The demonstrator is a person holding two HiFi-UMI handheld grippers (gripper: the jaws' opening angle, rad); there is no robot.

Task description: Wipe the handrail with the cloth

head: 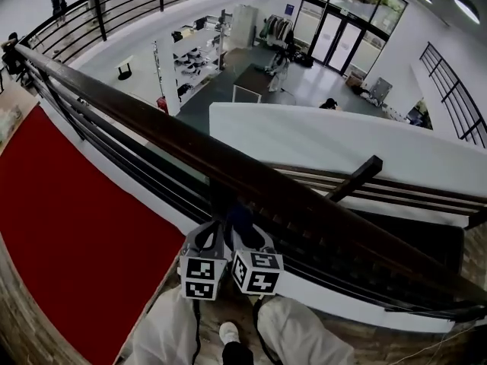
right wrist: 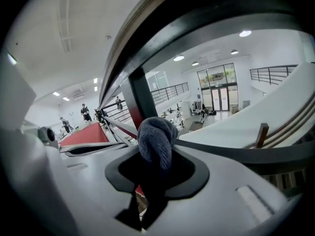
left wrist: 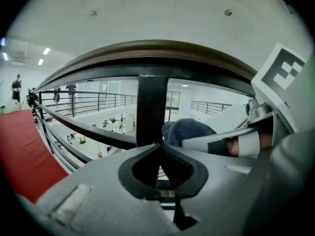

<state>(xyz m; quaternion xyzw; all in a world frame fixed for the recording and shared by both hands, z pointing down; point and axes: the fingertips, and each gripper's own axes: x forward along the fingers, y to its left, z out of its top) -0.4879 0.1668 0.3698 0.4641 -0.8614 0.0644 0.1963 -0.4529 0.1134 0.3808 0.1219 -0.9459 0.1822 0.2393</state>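
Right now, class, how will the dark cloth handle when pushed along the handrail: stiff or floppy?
Probably floppy: the cloth bunches into a soft wad in the right tool. Its knitted texture likely grips the handrail rather than slipping.

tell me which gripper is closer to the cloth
Right. The right gripper is shut on the cloth, which is bunched between its jaws. The left gripper sits beside it, shut and empty, the cloth just off to its right.
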